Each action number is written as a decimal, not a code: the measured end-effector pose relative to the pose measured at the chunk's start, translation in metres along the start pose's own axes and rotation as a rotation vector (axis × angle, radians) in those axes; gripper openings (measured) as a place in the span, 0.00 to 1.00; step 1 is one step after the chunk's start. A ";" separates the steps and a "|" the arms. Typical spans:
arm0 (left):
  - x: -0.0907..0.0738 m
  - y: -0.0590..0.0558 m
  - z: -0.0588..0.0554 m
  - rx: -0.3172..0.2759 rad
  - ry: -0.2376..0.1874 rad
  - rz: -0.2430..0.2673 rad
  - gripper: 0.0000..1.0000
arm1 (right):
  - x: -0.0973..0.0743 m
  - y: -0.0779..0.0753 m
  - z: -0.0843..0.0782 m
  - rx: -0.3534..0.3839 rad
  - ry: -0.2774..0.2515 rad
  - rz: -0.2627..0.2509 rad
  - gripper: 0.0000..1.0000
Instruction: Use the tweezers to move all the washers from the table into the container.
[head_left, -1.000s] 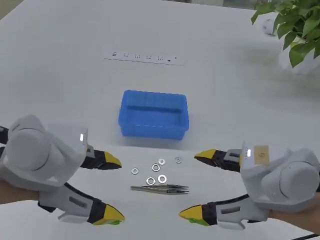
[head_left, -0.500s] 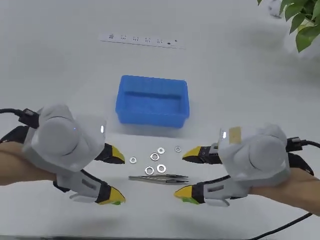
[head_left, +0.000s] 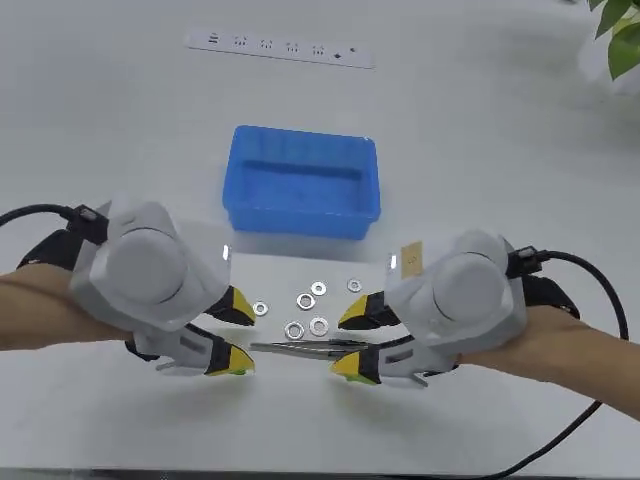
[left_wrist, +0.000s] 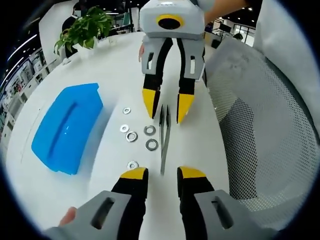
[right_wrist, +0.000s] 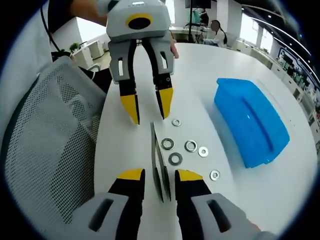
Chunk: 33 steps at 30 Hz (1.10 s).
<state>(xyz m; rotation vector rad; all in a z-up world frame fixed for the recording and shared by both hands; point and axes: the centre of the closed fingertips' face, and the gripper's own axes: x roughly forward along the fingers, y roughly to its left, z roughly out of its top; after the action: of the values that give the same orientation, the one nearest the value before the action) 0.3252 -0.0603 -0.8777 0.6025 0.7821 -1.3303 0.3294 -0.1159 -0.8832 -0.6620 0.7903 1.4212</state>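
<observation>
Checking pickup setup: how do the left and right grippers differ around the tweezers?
The right gripper straddles one end of the tweezers; the left gripper only just reaches the other. The right gripper bears a tan label, the left gripper shows none. Both are open, holding nothing.

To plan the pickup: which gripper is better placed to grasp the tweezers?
Right: the tweezers lie between the open fingers of the right gripper; the left gripper only reaches their tip.

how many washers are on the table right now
6 washers on the table, between the tweezers and the blue container: two beside the tweezers, two just beyond, one out on each side. None looks hidden.
</observation>
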 end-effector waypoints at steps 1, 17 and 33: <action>0.001 0.001 0.001 -0.011 -0.006 0.000 0.28 | 0.001 0.000 -0.001 -0.002 0.004 0.000 0.25; 0.013 0.007 0.002 0.069 0.013 -0.023 0.11 | 0.005 -0.006 -0.005 -0.057 0.049 -0.009 0.13; 0.004 0.001 0.005 0.094 0.061 -0.062 0.05 | 0.006 0.002 -0.002 -0.151 0.072 -0.032 0.09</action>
<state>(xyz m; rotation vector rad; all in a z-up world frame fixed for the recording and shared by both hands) 0.3268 -0.0662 -0.8780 0.7008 0.7964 -1.4176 0.3270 -0.1135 -0.8888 -0.8423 0.7306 1.4441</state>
